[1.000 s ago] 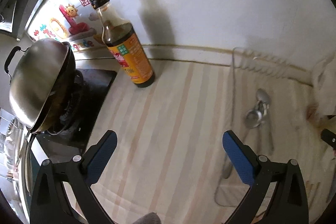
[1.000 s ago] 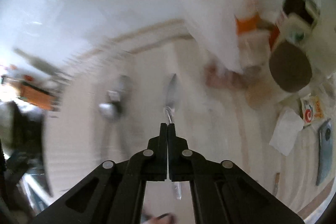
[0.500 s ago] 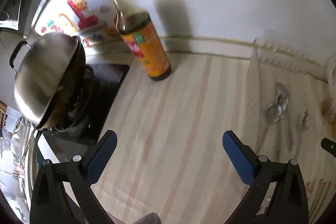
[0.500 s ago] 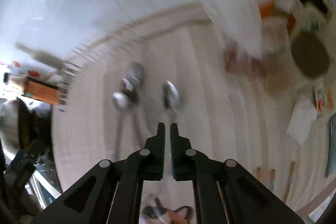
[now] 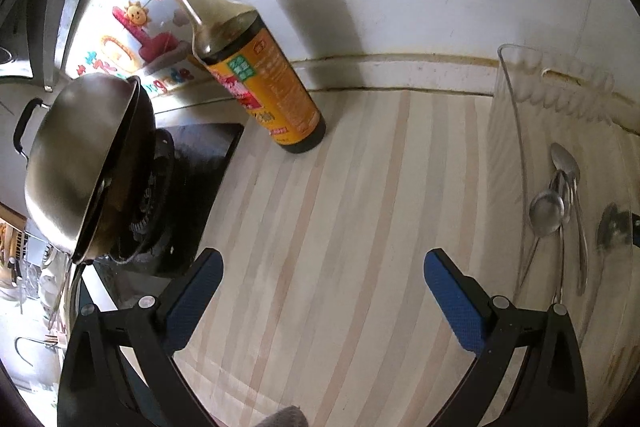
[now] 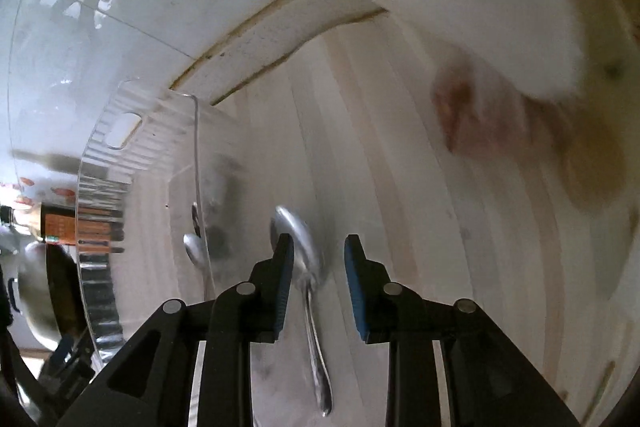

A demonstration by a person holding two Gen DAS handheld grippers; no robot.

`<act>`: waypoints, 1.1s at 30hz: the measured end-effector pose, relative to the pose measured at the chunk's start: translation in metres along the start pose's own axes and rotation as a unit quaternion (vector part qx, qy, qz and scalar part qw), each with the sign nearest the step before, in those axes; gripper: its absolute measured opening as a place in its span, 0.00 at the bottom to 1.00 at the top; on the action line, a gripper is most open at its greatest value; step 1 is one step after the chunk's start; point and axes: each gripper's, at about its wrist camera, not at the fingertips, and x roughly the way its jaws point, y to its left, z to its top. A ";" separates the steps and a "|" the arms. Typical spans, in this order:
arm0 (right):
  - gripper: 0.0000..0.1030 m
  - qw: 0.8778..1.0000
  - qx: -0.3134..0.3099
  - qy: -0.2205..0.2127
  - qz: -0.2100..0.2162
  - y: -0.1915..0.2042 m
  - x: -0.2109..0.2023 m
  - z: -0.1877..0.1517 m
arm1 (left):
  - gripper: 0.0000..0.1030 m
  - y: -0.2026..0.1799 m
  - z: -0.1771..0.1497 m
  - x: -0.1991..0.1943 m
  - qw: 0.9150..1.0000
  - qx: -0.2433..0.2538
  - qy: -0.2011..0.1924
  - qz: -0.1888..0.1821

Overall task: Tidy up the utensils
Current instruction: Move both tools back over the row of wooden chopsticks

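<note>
Released: shiny metal spoon (image 6: 306, 267) lies between parted right gripper (image 6: 316, 247) jaws; left gripper (image 5: 322, 269) jaws wide apart.

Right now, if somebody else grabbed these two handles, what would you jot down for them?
Left gripper: open, empty, over bare striped counter.
Right gripper: open, a spoon lying between its fingers, not gripped.
Clear tray sits at the counter's right by the wall; two spoons lie in it, and the third appears to be in it too.
Done: three spoons in or at the tray.
Left: no other utensils in view; look around for more.
</note>
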 end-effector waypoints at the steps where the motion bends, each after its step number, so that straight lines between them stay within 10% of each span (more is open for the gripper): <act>1: 0.27 1.000 -0.007 0.006 0.003 0.000 0.004 0.005 | 1.00 -0.001 0.002 0.000 1.000 0.001 -0.001 0.001; 4: 0.26 0.999 -0.039 0.023 0.012 0.004 0.016 0.012 | 1.00 -0.003 0.005 -0.001 1.000 0.001 -0.005 0.006; 7: 0.03 0.998 -0.057 0.030 -0.002 0.004 0.025 0.019 | 1.00 -0.004 0.005 0.000 1.000 0.002 -0.003 0.010; 24: 0.00 0.992 -0.029 -0.118 -0.044 -0.012 -0.089 -0.026 | 1.00 0.003 -0.001 -0.006 1.000 -0.010 0.000 0.009; 33: 0.00 0.980 -0.095 -0.173 0.003 0.057 -0.163 -0.016 | 1.00 0.019 0.009 -0.031 0.999 -0.032 -0.024 -0.004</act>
